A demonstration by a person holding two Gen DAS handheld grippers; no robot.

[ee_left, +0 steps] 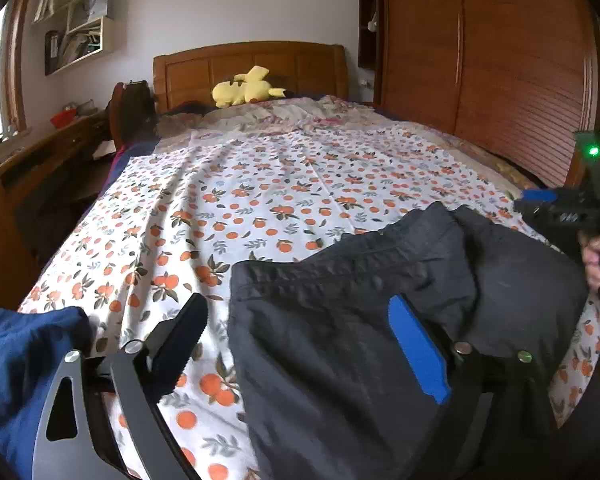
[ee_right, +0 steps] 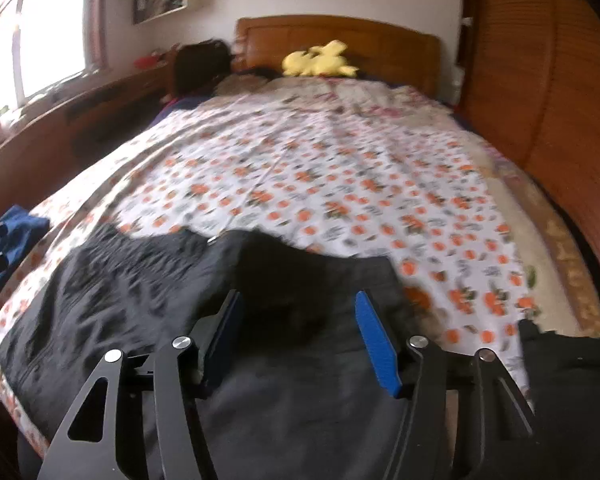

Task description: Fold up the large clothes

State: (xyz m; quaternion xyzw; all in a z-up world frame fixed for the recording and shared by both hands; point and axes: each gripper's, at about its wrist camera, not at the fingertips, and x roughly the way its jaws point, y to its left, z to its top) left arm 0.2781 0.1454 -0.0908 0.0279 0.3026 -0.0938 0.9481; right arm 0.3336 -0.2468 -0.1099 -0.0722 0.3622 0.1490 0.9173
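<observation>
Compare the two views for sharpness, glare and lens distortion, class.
Left wrist view: sharp, with crisp oranges on the bedspread; the wardrobe bows from the fisheye. Right wrist view: smeared by motion blur, print and dark garment soft; the window is blown out white, and the wardrobe curves there too.
</observation>
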